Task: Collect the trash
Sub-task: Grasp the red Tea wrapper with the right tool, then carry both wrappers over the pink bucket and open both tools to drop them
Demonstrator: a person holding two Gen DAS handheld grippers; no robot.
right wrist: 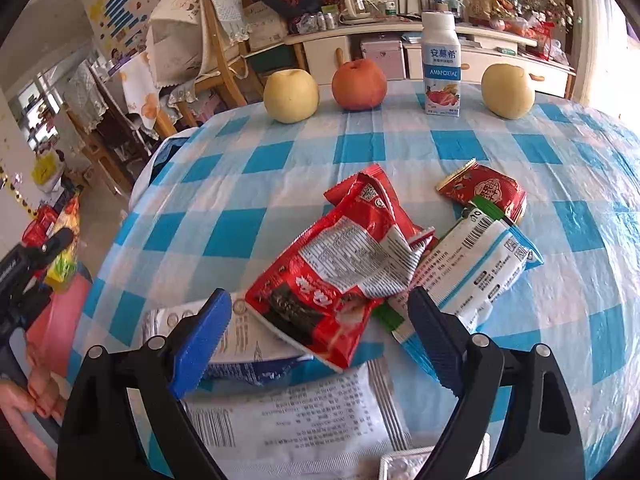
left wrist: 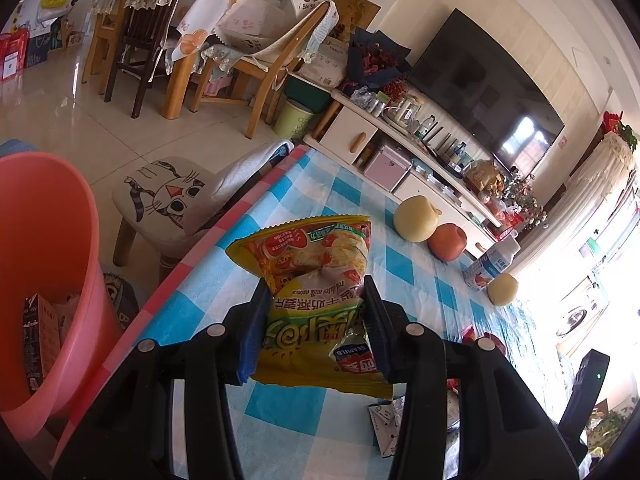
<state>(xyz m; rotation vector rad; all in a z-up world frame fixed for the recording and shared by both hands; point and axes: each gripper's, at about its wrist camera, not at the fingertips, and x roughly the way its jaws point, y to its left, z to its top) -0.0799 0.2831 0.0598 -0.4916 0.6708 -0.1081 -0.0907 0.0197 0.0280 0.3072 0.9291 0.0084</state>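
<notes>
My left gripper [left wrist: 314,316] is shut on a yellow and red snack bag [left wrist: 316,280], held above the left edge of the blue checked table [left wrist: 224,280]. A pink bin [left wrist: 48,256] stands to its left, with a dark carton inside. My right gripper [right wrist: 320,328] is open, its jaws either side of a crumpled red wrapper [right wrist: 344,264] on the table. A white and blue wrapper [right wrist: 476,264], a small red packet [right wrist: 488,194] and a large white bag [right wrist: 288,412] lie around it. The left gripper with its bag also shows at the right wrist view's left edge [right wrist: 48,256].
Two yellow pears [right wrist: 291,96] [right wrist: 508,90], a red apple [right wrist: 359,84] and a yogurt carton [right wrist: 440,68] stand along the table's far edge. A cat-face stool [left wrist: 168,200] stands by the table near the bin. Chairs and a TV cabinet are beyond.
</notes>
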